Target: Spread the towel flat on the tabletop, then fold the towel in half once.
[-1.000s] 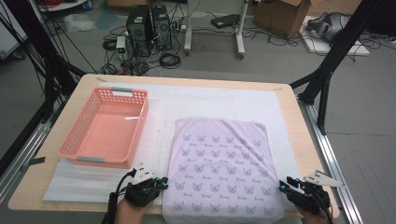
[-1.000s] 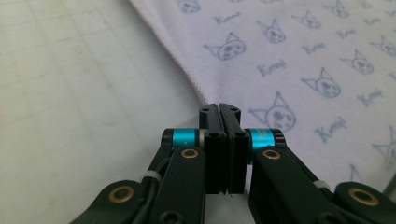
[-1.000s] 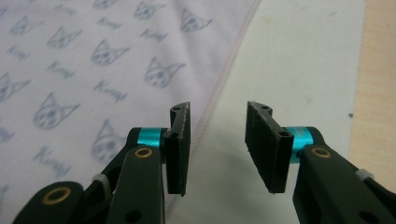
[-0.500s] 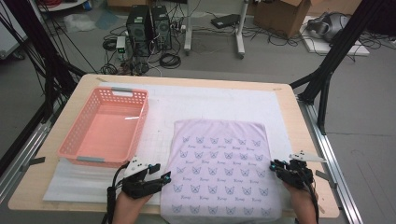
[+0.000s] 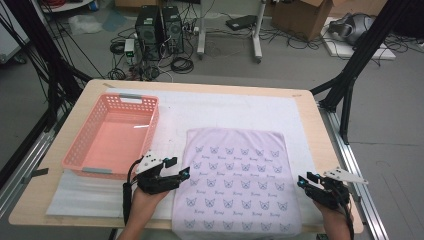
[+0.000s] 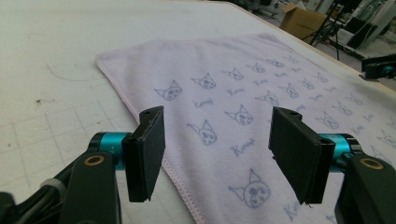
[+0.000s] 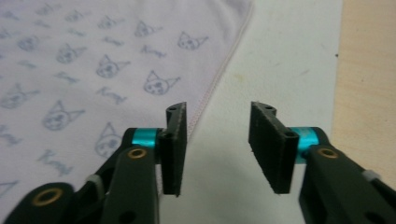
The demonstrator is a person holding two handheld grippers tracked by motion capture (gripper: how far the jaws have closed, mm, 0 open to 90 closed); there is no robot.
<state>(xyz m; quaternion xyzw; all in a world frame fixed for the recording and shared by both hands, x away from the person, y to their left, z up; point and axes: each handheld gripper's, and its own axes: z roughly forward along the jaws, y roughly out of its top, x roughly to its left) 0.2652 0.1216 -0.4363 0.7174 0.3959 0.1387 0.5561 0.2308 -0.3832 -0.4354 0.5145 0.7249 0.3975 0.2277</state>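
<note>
Both claws have advanced up the surface since the earlier frames, the left claw now at the left hem of the lilac cat-print towel with jaws wide apart over that edge, the right claw just off the right hem, jaws likewise apart and holding nothing. Between the two claws the towel lies flat on a white mat covering the wooden surface; beyond the left claw stands a pink basket, and farther off computer towers and cables on the floor.
</note>
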